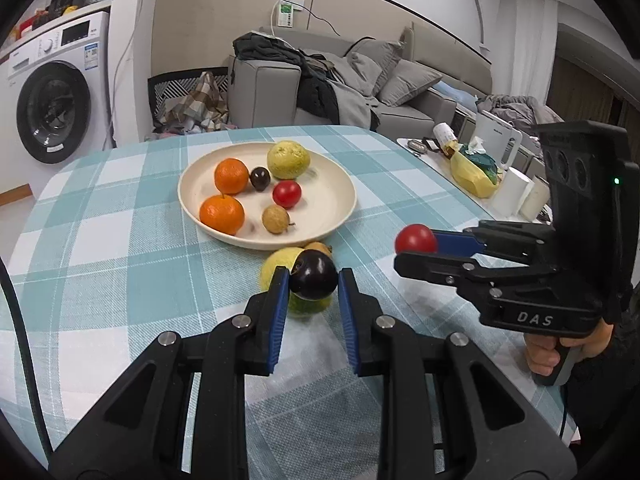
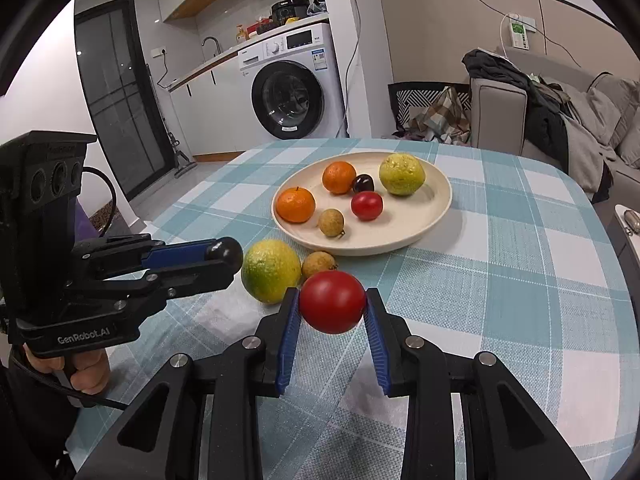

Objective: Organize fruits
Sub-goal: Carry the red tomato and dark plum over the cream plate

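Left gripper (image 1: 313, 280) clamped on dark purple round plum (image 1: 313, 275), right gripper (image 2: 332, 304) clamped on red round tomato (image 2: 332, 302), both held above the checked tabletop (image 2: 520, 264) near the cream round plate (image 2: 400, 244); carry each over the plate's near rim, lower into bare spots, release gently so nothing rolls

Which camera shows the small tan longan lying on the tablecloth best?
The right wrist view: the small round tan longan lies in plain sight between the yellow-green citrus fruit and the cream plate. The left wrist view shows only a sliver behind the dark plum.
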Demonstrator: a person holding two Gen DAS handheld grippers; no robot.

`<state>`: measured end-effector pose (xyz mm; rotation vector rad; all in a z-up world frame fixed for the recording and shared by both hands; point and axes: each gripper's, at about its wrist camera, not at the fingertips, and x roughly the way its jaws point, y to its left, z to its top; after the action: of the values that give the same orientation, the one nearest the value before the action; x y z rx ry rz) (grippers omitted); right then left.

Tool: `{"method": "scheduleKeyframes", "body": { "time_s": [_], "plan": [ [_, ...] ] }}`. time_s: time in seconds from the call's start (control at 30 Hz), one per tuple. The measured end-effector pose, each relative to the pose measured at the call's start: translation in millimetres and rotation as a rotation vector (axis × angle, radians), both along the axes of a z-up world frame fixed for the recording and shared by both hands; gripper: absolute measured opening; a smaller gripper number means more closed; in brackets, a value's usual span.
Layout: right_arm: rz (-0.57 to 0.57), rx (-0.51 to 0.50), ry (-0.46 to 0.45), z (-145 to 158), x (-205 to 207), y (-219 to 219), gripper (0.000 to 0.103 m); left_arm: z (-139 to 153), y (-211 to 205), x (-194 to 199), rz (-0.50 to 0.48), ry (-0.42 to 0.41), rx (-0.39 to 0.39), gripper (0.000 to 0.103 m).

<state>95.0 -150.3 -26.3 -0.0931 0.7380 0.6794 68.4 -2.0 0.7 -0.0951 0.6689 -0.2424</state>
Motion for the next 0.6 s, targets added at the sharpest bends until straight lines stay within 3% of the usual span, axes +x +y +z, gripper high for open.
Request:
{"method": "scheduleKeyframes", "body": {
  "time_s": [0.6],
  "plan": [
    [-0.042, 0.034, -0.042, 19, 21, 1, 0.033, 18, 7, 27, 0.073, -0.049, 0.042, 0.022]
  ]
}}
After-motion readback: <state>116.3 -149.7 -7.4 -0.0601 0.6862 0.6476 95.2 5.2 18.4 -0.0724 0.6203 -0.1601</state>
